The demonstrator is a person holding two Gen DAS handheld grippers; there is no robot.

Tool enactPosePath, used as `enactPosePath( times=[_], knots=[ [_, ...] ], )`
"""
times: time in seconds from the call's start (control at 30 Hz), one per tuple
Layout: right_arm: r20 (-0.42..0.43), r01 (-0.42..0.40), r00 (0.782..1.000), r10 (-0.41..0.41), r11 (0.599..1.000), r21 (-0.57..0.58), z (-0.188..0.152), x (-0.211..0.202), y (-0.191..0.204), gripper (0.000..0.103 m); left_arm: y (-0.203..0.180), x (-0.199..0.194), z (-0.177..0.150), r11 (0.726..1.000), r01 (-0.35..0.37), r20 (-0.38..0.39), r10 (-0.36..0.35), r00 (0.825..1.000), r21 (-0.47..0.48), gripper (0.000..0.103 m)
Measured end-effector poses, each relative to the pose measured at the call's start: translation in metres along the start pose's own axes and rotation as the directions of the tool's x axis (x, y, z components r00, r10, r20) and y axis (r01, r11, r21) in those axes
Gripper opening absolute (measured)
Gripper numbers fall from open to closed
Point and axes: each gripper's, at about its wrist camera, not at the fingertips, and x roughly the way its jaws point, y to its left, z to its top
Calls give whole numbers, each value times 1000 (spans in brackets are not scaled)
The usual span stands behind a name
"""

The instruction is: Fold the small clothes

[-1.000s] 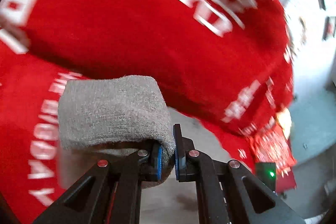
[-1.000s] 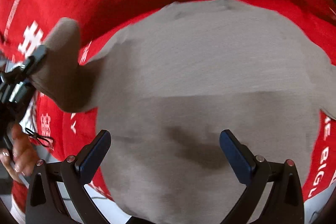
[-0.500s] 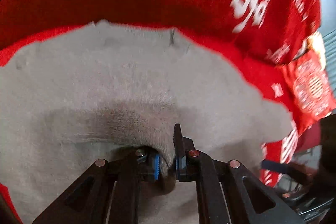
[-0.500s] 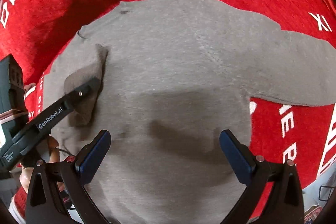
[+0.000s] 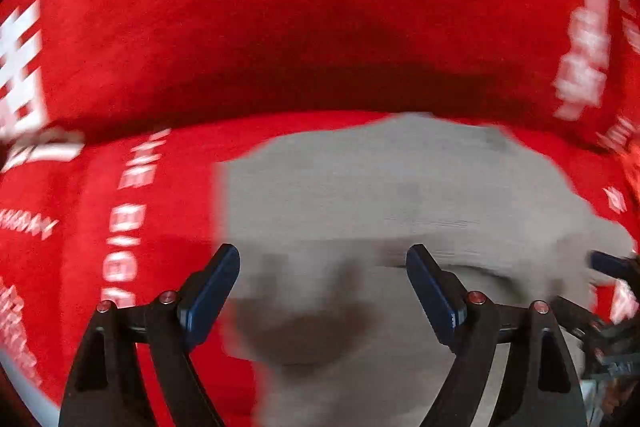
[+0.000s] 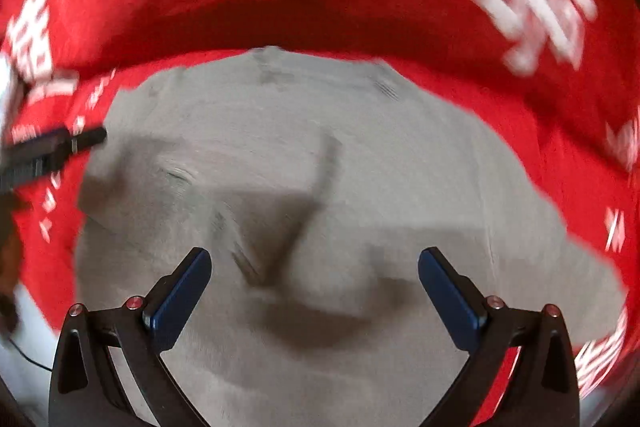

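Left gripper [image 5: 322, 281] is hanging with jaws spread wide, gripping nothing, over the left edge of the grey sweater [image 5: 392, 187]. Sweater is lying mostly flat on the red cloth [image 5: 280, 7], near the cloth's front edge, body in the middle. In the right wrist view the left sleeve [image 6: 132, 171] is lying folded in over the body's left side; the other sleeve [image 6: 560, 267] is sticking out toward the cloth's right edge. Right gripper [image 6: 314, 285] is also holding its jaws wide apart, empty, over the lower body of the sweater [image 6: 320, 131].

Step in hand, my guess: going for the next fold, probably the right sleeve. To do it well I'm thinking pinch the cuff end only, one layer, lift low, lay it across the chest, keep the folded sleeve from dragging.

Sweater looks like soft fuzzy knit, thick, limp, a few creases at centre. Cloth looks felt-like, matte, with white printed characters and lettering, rumpled along the back edge. Both views are motion-blurred, so fine detail is unclear.
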Motion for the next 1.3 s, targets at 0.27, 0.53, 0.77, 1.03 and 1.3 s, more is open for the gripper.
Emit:
enactPosePath(
  times=[0.27,0.53,0.77,1.03,1.3],
  knots=[
    [53,235,972,-230,963,-134,28,27,18,47,63,55,14,990,-54,-124,38,992,-132,86],
    [98,-244,967,233,757,606,-30,36,-138,73,67,64,18,989,2,-159,-25,987,-146,86],
    [223,-377,913,343,492,785,-57,42,-168,50,76,64,25,983,4,-162,-34,986,-185,86],
    [289,-421,906,309,727,543,1,3,-163,8,70,50,21,978,-2,-144,-28,989,-206,86],
    [148,-309,948,283,696,648,-36,47,-189,22,55,58,24,978,1,-134,-29,991,-207,63]
  ],
)
